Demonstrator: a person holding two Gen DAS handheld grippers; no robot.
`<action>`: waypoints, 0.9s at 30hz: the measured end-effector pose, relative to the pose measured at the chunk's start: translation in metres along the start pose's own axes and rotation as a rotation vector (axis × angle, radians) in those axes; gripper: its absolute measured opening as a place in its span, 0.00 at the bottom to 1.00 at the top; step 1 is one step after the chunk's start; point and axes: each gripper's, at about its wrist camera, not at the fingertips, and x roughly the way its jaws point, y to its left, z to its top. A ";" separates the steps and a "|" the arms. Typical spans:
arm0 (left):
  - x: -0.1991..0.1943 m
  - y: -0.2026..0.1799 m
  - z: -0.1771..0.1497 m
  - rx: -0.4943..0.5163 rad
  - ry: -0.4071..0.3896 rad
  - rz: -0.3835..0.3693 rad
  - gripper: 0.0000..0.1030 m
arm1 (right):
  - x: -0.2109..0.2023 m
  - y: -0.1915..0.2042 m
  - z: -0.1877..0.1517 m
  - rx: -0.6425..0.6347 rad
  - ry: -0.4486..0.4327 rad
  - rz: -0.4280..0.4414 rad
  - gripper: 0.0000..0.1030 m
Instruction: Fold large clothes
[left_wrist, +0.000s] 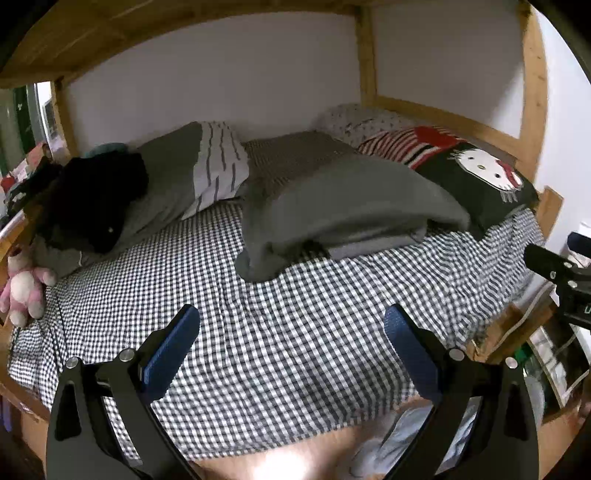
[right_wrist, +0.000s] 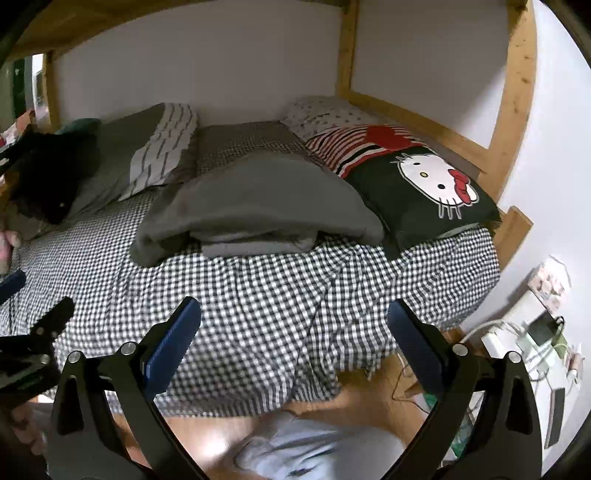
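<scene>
A grey garment lies folded in a thick stack on the checked bedsheet, at the middle back of the bed; it also shows in the right wrist view. My left gripper is open and empty, above the front part of the sheet, well short of the garment. My right gripper is open and empty over the bed's front edge. The right gripper's body shows at the right edge of the left wrist view. The left gripper's body shows at the left edge of the right wrist view.
A Hello Kitty pillow lies right of the garment. A grey striped pillow, a dark garment and a pink plush toy lie at the left. Wooden bunk posts frame the bed. Light blue cloth is below the bed edge.
</scene>
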 end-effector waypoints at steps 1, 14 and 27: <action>-0.006 -0.003 -0.005 0.005 0.000 0.000 0.96 | -0.012 -0.003 -0.006 0.010 -0.004 0.014 0.97; -0.033 -0.038 -0.035 0.028 0.019 0.016 0.96 | -0.046 -0.006 -0.046 -0.027 0.011 0.095 0.97; -0.041 -0.041 -0.045 -0.005 0.019 -0.002 0.96 | -0.040 -0.010 -0.059 -0.075 0.023 0.060 0.97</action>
